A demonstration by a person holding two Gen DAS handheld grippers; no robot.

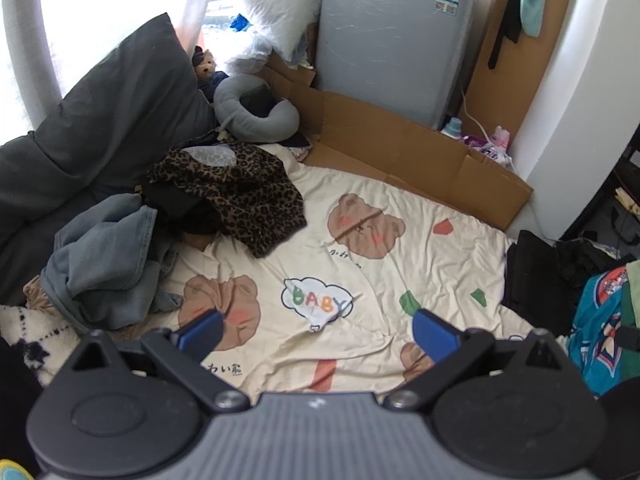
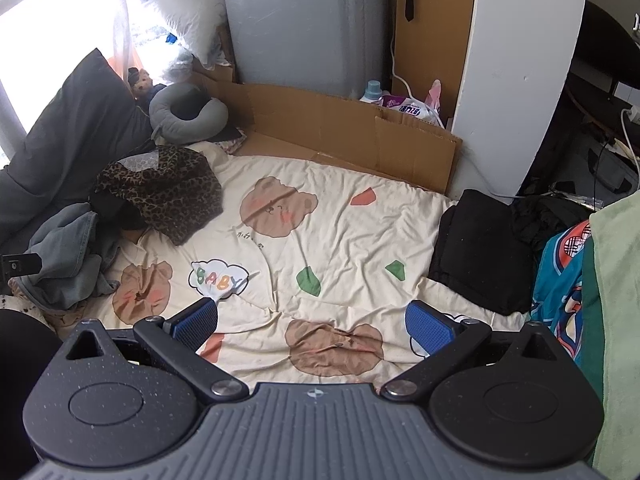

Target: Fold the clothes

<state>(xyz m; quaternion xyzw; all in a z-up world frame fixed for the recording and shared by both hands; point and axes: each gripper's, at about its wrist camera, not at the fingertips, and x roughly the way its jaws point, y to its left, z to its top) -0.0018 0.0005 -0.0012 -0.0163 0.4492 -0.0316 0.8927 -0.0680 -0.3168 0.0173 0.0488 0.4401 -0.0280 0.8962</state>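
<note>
Clothes lie heaped at the bed's left edge: leopard-print garment, denim piece. My left hand-held gripper and right hand-held gripper hover spread wide, both empty.

The right gripper hangs with jaws wide apart over the bear-print bedsheet, leopard-print garment far left, folded black garment right.

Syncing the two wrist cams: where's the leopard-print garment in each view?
Left wrist: leopard-print garment left of centre, above the blue jeans pile.
Right wrist: leopard-print garment at mid-left, smaller.
Shared landmark: the BABY cloud print on the bedsheet.
</note>
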